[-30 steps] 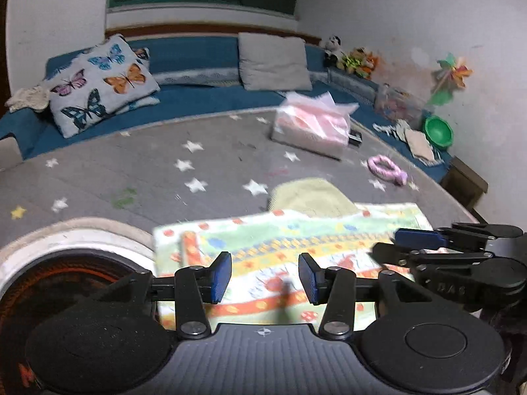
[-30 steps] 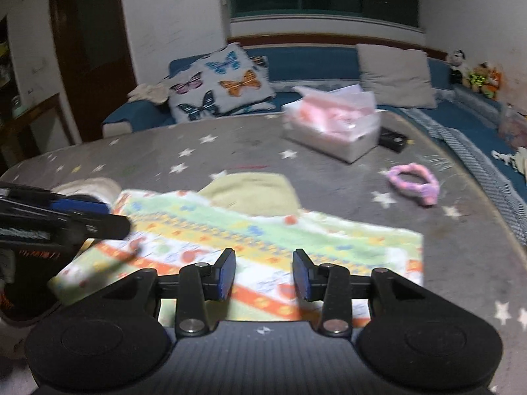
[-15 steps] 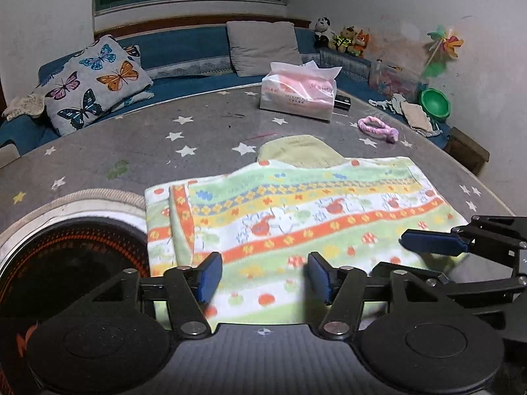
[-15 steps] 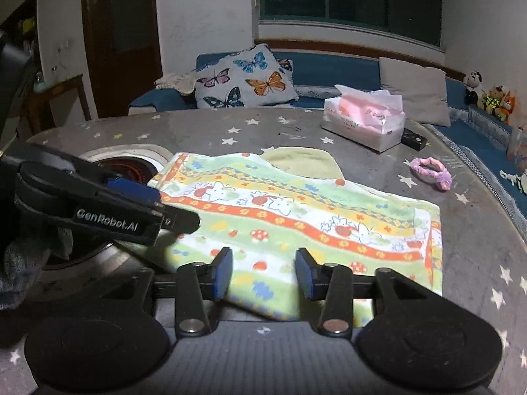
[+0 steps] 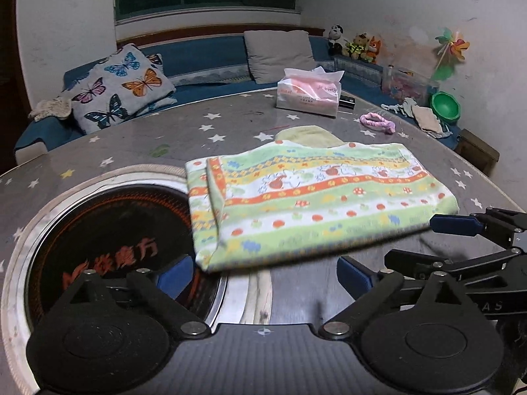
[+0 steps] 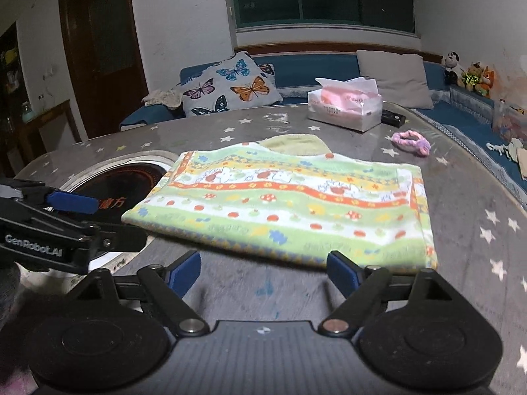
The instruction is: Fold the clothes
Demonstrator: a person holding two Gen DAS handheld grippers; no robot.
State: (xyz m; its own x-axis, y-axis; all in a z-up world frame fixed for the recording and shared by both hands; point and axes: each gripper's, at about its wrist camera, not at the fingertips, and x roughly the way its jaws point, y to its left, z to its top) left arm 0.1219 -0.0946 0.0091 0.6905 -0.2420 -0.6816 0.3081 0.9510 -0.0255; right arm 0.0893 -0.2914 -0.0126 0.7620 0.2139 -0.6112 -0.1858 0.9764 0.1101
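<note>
A patterned cloth (image 5: 316, 200) in green, yellow and orange stripes lies folded flat on the grey star-printed table (image 5: 131, 144); it also shows in the right wrist view (image 6: 283, 204). A pale yellow-green cloth (image 5: 309, 136) peeks out from under its far edge. My left gripper (image 5: 263, 275) is open and empty, just short of the cloth's near left corner. My right gripper (image 6: 263, 271) is open and empty, just short of the cloth's near edge. Each gripper shows at the side of the other's view.
A round inset hob (image 5: 108, 240) sits in the table under the cloth's left end. A tissue pack (image 5: 308, 95), a black remote (image 5: 347, 101) and a pink hair band (image 5: 377, 121) lie at the far right. A blue bench with cushions (image 5: 122, 89) runs behind.
Both grippers have opened wide and drawn back toward me off the cloth. The cloth now lies folded and still on the table.
</note>
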